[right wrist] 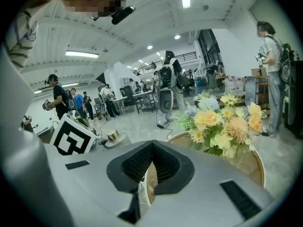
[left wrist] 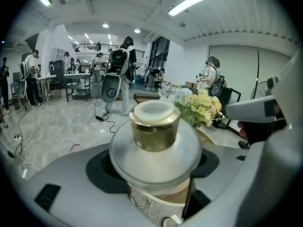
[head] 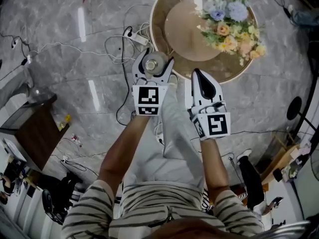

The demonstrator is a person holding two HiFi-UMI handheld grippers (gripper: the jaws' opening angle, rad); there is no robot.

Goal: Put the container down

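The container (head: 151, 62) is a frosted round jar with a gold cap and a white top (left wrist: 155, 126). My left gripper (head: 153, 58) is shut on its wide body and holds it upright, in the air beside the near-left rim of the round table (head: 155, 31). My right gripper (head: 197, 73) is shut with nothing in it, its black pads (right wrist: 135, 162) meeting at the tips. It points at the table's near edge, just right of the left gripper. Part of the jar's underside is hidden by the jaws.
A bouquet of pale flowers (head: 232, 21) stands on the table's right half (right wrist: 222, 122). A power strip and cables (head: 134, 36) lie on the marble floor left of the table. A brown cabinet (head: 35, 133) stands at the left. Several people stand in the hall behind.
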